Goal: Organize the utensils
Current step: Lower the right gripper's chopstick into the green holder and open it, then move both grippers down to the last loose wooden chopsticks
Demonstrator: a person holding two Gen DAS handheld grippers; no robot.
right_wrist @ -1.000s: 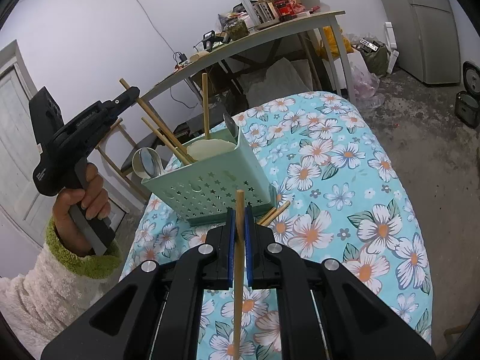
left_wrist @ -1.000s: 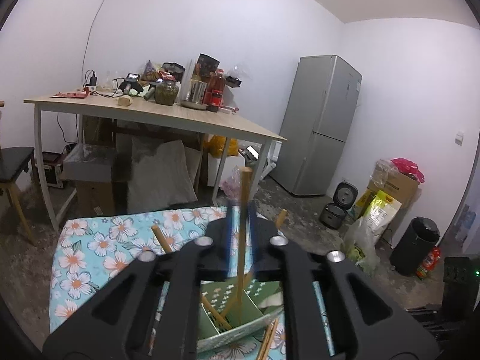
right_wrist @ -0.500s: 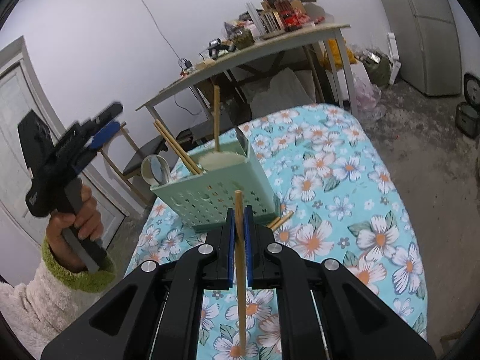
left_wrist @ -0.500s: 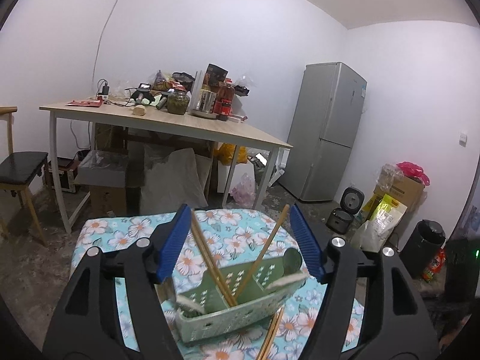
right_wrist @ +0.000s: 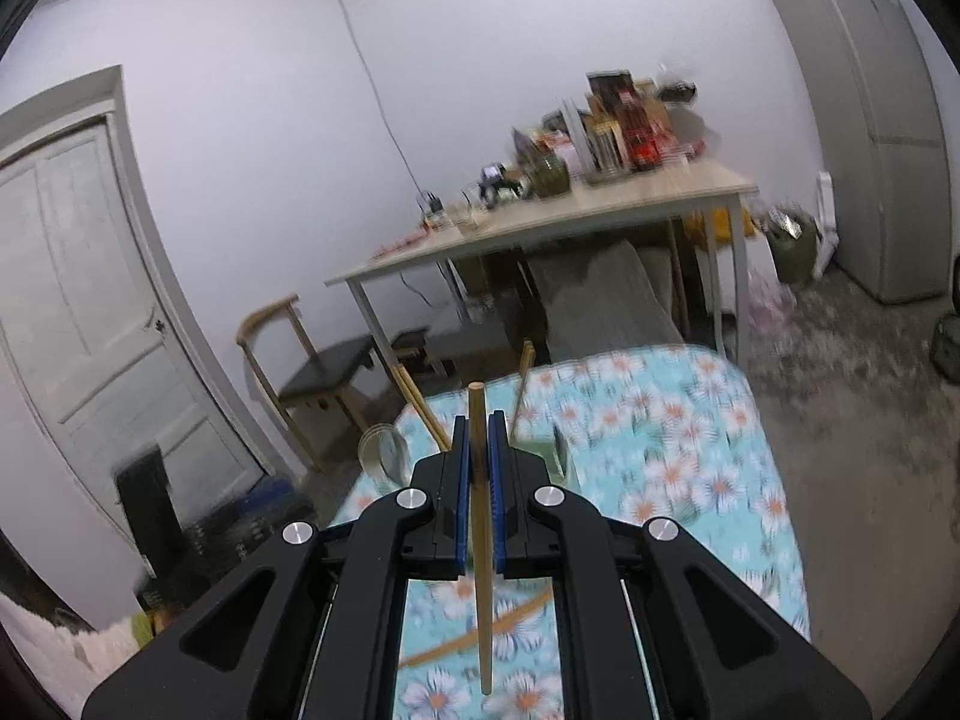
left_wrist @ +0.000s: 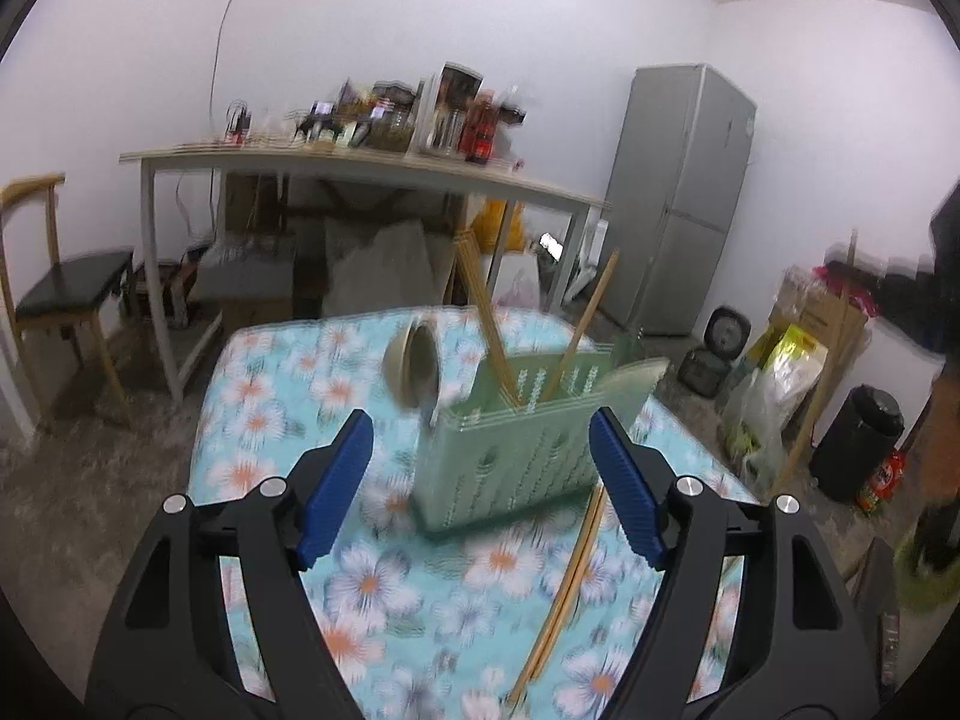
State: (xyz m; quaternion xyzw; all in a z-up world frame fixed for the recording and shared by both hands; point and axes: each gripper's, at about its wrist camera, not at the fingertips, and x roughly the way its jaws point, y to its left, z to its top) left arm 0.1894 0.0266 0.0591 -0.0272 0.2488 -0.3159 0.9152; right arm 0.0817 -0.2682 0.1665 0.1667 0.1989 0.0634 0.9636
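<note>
A pale green slotted basket (left_wrist: 510,450) stands on the floral-cloth table (left_wrist: 270,420). Chopsticks (left_wrist: 591,318) lean upright in it, and a ladle (left_wrist: 414,366) sits at its left end. A loose pair of chopsticks (left_wrist: 570,576) lies on the cloth in front. My left gripper (left_wrist: 480,480) hovers short of the basket, its jaws opening with nothing pressed between them. My right gripper (right_wrist: 479,438) is shut on a single chopstick (right_wrist: 480,516), held upright above the cloth. It hides most of the basket (right_wrist: 555,456) in the right wrist view.
A long wooden table (right_wrist: 540,228) crowded with bottles and jars stands behind, with a chair (left_wrist: 66,288) at its left. A grey fridge (left_wrist: 678,198), bags and a black bin (left_wrist: 858,444) line the right side. A white door (right_wrist: 78,300) is at the left.
My left gripper let go of its chopstick in the basket, opened wide and drew back and lower. My right gripper rose with its chopstick, so the basket dropped behind its fingers.
</note>
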